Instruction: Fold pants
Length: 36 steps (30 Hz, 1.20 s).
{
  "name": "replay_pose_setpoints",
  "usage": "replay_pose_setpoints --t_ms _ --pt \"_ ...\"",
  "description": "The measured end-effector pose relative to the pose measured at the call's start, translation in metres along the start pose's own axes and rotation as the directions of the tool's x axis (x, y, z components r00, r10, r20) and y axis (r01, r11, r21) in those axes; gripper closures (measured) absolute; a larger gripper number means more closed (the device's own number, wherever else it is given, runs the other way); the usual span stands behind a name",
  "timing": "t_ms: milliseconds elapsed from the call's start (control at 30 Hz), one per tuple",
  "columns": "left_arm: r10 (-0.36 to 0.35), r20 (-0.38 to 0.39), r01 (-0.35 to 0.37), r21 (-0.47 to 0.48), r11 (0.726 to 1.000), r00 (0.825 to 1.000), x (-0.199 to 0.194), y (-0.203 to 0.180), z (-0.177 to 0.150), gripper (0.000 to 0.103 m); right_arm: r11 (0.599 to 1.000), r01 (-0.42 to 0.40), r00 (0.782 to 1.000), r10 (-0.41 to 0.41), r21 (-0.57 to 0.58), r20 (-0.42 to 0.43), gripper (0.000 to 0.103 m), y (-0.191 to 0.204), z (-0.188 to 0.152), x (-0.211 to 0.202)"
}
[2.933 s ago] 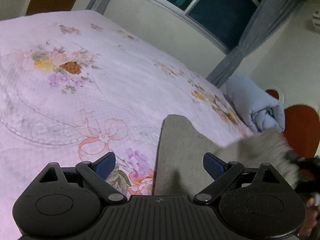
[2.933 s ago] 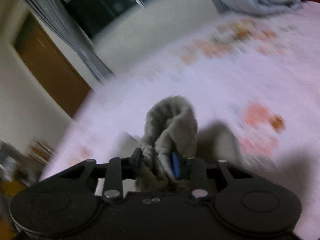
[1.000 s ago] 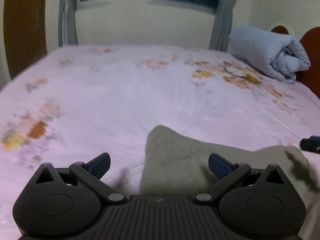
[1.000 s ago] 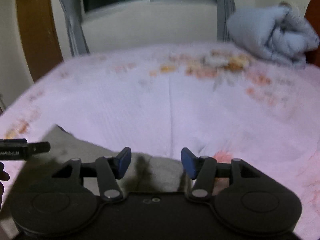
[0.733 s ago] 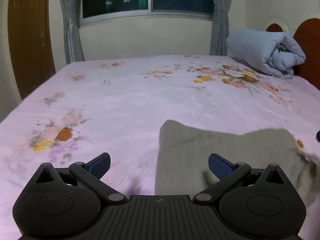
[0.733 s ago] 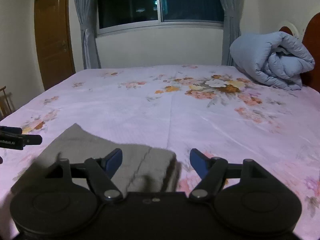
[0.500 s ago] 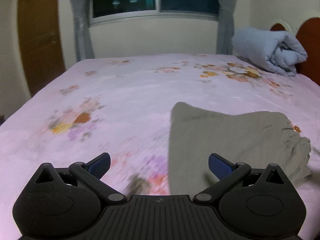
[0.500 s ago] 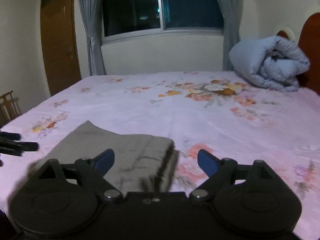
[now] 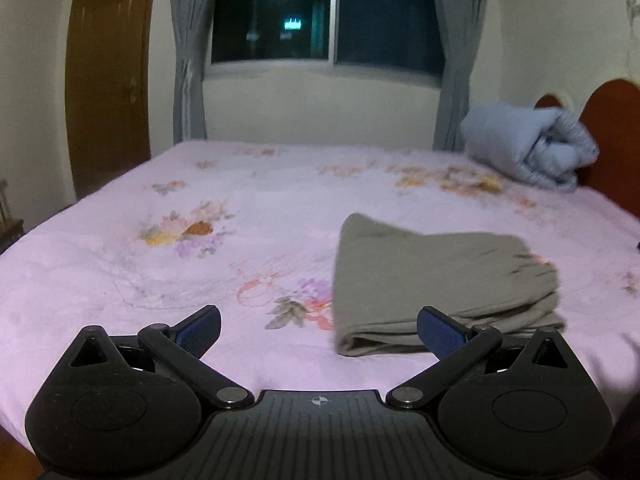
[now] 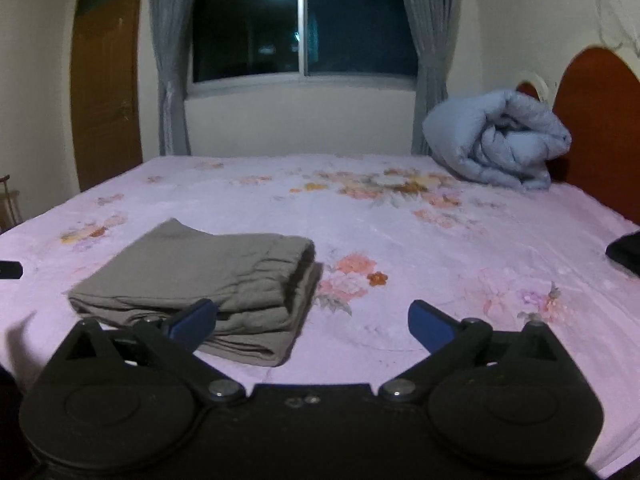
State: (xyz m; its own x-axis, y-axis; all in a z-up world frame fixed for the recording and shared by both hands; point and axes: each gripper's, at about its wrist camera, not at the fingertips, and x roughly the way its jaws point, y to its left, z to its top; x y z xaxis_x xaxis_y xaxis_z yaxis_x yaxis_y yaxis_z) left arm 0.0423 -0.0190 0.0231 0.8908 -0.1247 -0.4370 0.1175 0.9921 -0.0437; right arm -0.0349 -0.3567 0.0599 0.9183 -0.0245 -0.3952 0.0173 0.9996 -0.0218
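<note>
The grey pants (image 9: 436,280) lie folded in a flat stack on the pink floral bedspread (image 9: 240,232), ahead and to the right in the left wrist view. In the right wrist view the pants (image 10: 208,280) lie ahead and to the left, layered edges facing me. My left gripper (image 9: 320,330) is open and empty, held back from the pants near the bed's front edge. My right gripper (image 10: 312,322) is open and empty, also drawn back from the stack.
A rolled light-blue duvet (image 10: 496,144) lies at the far right by the red-brown headboard (image 10: 600,120). A window with grey curtains (image 10: 304,24) and a brown door (image 10: 108,92) stand behind the bed. A dark object (image 10: 624,252) rests at the bed's right edge.
Earlier my right gripper was shut on the pants; it let go and opened wide. Both grippers pulled back and up, leaving the folded stack on the bed.
</note>
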Motion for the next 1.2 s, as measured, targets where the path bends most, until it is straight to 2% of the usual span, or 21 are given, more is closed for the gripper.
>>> replay_pose_setpoints --t_ms 167,267,467,533,600,667,767,1200 --pt "-0.013 0.024 0.012 0.024 1.000 1.000 -0.032 -0.018 -0.011 0.000 1.000 -0.017 1.000 0.017 0.019 -0.003 0.006 0.007 -0.004 -0.014" --pt "-0.016 0.046 0.016 0.013 1.000 0.999 -0.049 -0.025 -0.014 0.000 1.000 -0.016 1.000 0.015 0.007 0.004 0.006 0.011 -0.004 -0.023" --pt "-0.011 0.039 0.010 0.020 1.000 0.999 -0.069 -0.035 -0.027 0.000 0.999 -0.008 0.999 0.010 -0.048 0.042 0.006 0.024 -0.014 -0.048" --pt "-0.024 0.068 0.023 0.020 1.000 0.997 -0.077 -0.035 -0.032 0.000 0.999 -0.013 0.999 0.015 -0.048 0.042 0.006 0.028 -0.016 -0.055" --pt "-0.025 0.079 0.023 0.023 0.999 0.997 -0.077 -0.034 -0.039 0.000 0.999 -0.025 0.999 0.027 -0.046 0.044 0.006 0.029 -0.018 -0.058" --pt "-0.029 0.049 0.030 -0.010 1.000 0.998 -0.071 -0.029 -0.040 0.000 0.999 -0.019 0.999 0.020 -0.039 0.037 0.006 0.030 -0.020 -0.055" --pt "-0.020 0.053 0.022 -0.030 0.999 0.998 -0.070 -0.024 -0.040 0.000 1.000 -0.007 1.000 0.007 -0.008 0.016 0.006 0.027 -0.021 -0.050" --pt "-0.036 0.056 0.036 -0.003 0.999 0.998 -0.067 -0.029 -0.041 0.000 1.000 -0.007 1.000 0.007 -0.011 0.005 0.006 0.027 -0.022 -0.048"
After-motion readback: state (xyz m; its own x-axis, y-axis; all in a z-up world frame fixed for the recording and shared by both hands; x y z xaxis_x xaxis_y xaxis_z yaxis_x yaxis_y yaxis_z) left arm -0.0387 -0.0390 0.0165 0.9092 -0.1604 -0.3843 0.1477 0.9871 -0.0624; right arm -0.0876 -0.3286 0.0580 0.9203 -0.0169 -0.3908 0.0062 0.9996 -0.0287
